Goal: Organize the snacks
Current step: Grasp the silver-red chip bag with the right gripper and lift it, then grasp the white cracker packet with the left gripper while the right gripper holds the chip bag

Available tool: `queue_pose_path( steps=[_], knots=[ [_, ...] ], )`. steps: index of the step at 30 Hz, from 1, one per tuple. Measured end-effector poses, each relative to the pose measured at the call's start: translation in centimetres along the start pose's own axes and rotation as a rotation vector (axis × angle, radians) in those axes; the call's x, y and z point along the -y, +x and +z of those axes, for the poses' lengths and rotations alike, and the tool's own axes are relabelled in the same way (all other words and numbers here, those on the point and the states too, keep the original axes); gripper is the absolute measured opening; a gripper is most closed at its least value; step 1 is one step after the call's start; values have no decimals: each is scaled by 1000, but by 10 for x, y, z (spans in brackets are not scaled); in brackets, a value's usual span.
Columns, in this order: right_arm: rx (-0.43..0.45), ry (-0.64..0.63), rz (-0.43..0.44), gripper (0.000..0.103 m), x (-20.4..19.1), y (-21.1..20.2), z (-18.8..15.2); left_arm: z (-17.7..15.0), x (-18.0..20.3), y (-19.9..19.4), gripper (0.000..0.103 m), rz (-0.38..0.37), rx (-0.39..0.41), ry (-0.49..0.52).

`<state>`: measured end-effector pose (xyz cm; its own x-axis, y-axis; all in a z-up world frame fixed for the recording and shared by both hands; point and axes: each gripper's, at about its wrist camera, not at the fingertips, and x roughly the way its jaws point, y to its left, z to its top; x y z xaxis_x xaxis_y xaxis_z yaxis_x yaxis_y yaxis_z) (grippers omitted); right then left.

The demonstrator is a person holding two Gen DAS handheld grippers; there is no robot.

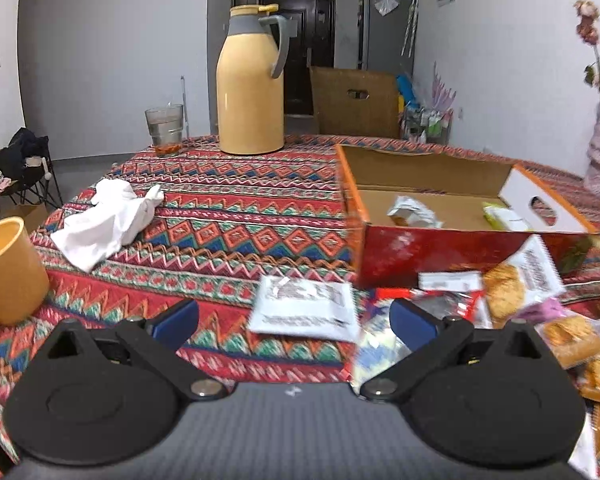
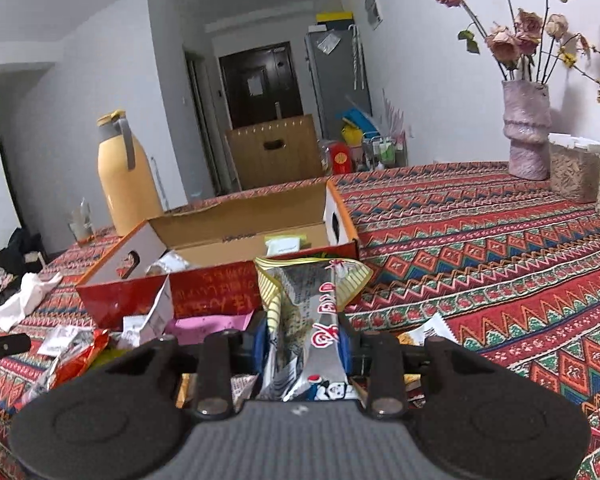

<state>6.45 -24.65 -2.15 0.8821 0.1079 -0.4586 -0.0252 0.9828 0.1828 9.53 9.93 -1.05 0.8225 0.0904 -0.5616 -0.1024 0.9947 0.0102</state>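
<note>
A silver snack packet with red characters is pinched between the blue pads of the right gripper and is held just in front of the red cardboard box, its crumpled top raised against the box's near wall. Two small packets are seen lying inside the box. The left gripper is spread wide with nothing between its pads; a white sachet is seen beyond it, left of the loose snacks heaped before the box's front.
</note>
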Motion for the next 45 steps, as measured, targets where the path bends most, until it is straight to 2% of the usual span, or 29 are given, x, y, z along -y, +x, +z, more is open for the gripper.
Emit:
queue_pose_path(
  steps=[5, 10, 19, 26, 29, 31, 41, 45],
  knots=[
    [19, 18, -24, 33, 7, 1, 1, 21, -5, 42, 103, 18, -105, 22],
    [33, 41, -45, 33, 15, 0, -1, 27, -1, 75, 103, 5, -189, 40],
    [49, 78, -93, 33, 30, 3, -1, 26, -1, 116, 103, -13, -316, -18],
    [43, 97, -98, 33, 37, 7, -3, 24, 1, 115, 102, 8, -307, -2],
    [37, 100, -94, 33, 37, 9, -4, 24, 2, 112, 95, 1, -296, 0],
    [34, 101, -93, 33, 37, 9, -5, 24, 2, 108, 84, -4, -283, 1],
    [26, 100, -87, 33, 34, 8, -7, 19, 0, 99, 74, -8, -250, 4],
    [24, 95, -81, 33, 32, 6, -9, 17, -2, 93, 63, -10, -228, -2]
  ],
)
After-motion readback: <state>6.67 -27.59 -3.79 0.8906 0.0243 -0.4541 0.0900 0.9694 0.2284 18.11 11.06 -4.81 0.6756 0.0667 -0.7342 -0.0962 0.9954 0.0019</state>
